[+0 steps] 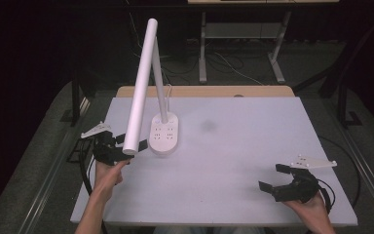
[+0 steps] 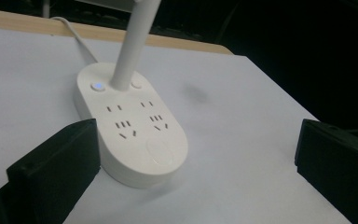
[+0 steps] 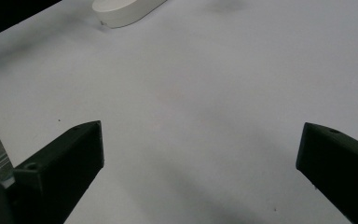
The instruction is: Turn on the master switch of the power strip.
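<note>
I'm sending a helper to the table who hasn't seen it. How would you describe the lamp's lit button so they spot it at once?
Start at the white table and find the oval white lamp base with sockets, at its left rear. Where the stem rises from the base, two round buttons flank it. The lit button glows blue, seen left of the stem from the left tool's view; its twin is unlit.

I see the lamp base [image 1: 164, 135] on the table [image 1: 233, 146], left of centre; my left hand-held gripper [image 1: 119, 146] sits just left of it, my right hand-held gripper [image 1: 277, 179] well apart at the near right.
</note>
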Available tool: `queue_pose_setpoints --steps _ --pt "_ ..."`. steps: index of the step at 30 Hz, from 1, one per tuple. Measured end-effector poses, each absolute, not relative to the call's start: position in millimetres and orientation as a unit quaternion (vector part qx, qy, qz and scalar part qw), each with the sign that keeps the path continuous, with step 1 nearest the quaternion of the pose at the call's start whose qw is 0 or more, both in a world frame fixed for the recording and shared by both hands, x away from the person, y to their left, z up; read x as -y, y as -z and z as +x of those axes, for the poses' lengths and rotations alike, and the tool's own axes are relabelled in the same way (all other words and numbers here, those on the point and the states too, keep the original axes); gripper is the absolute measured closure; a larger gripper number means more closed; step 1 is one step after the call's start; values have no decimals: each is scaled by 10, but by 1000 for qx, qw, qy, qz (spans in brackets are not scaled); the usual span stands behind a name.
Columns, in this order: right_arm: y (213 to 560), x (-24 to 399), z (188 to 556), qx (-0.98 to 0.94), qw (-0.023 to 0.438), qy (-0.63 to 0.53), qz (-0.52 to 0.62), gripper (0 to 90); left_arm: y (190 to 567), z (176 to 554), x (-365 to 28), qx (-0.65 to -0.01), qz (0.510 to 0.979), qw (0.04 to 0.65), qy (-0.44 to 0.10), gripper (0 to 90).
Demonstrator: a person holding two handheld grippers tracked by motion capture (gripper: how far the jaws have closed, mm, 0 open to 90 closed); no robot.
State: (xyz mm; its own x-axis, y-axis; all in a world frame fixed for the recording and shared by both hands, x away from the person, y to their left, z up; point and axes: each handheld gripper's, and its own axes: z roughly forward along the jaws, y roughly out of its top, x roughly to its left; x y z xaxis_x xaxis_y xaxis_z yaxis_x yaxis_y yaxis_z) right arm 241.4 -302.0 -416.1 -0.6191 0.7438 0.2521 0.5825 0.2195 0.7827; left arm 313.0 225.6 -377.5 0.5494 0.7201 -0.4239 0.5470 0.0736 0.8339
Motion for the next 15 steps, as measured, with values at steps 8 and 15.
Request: queue_pose_setpoints --steps 8,15 --pt "4160 3017 2410 -776 88 -456 427 1 3848 2941 -2107 -447 686 570 -69 0" --pt "4155 3017 2403 -776 90 -458 425 1 3935 2795 -1919 -421 713 558 -63 0"
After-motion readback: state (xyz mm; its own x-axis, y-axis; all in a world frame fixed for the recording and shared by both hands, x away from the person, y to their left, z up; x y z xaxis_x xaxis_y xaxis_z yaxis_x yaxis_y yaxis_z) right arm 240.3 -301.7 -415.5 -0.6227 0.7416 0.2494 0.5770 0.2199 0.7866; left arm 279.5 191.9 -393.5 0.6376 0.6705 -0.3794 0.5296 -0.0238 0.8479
